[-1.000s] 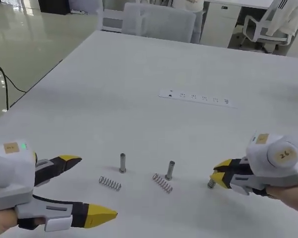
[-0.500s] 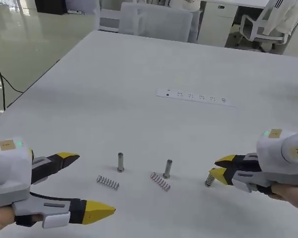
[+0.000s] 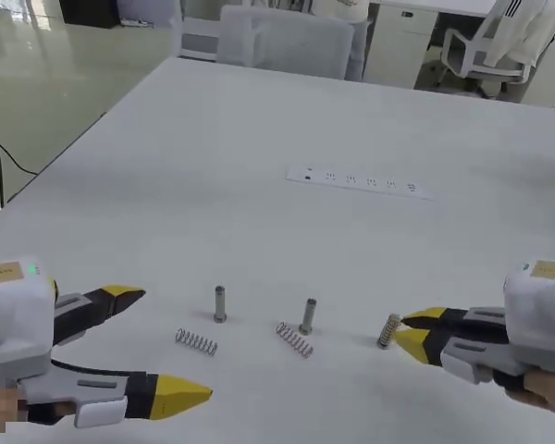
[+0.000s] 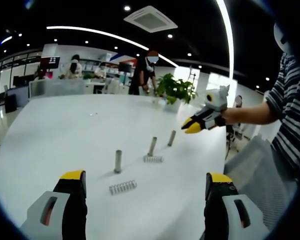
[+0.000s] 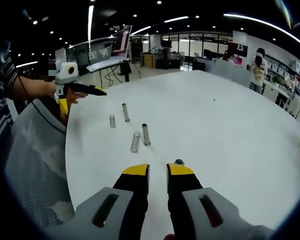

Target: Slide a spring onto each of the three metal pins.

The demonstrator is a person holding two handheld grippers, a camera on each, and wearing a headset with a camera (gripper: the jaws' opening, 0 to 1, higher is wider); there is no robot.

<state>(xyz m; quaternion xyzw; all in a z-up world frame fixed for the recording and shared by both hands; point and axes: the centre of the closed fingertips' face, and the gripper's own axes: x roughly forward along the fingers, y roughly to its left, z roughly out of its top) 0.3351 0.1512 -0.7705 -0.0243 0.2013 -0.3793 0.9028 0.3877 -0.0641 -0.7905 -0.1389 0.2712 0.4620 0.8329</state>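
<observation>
Across the broad white tabletop [image 3: 259, 139]: no shift beyond the camera's own drift.

Low at 8 o'clock of the pin row, the white-and-black left gripper [image 3: 153, 344] with yellow tips: parked as a second ago, jaws spread wide, holding nothing.

At 3 o'clock of the row, the matching right gripper [image 3: 410, 329]: drawn back a touch from contact with the last pin a second ago. Now just beside it and apart, jaws parted by only a crack with nothing between (plainest in the right gripper view).

Left standing there: the rightmost short grey metal pin [image 3: 388, 330], wearing a coiled wire spring [image 3: 390, 325] along its shaft. Too small to tell whether fully seated. Judged from that: release just made, one of three done.

Still bare and upright, well apart from both grippers: the leftmost metal pin [image 3: 220, 303] and the middle metal pin [image 3: 308, 315].

Still flat on the table:
- One loose spring [image 3: 196, 341] at 7 o'clock of the leftmost metal pin, near it.
- A second loose spring [image 3: 294, 339] at 7 o'clock of the middle metal pin, just beside its foot.

Next, probably: take the second loose spring, turn it upright, thread it over the middle pin's top. Worth minding the finished pin on the way past, since a knock could topple it.
</observation>
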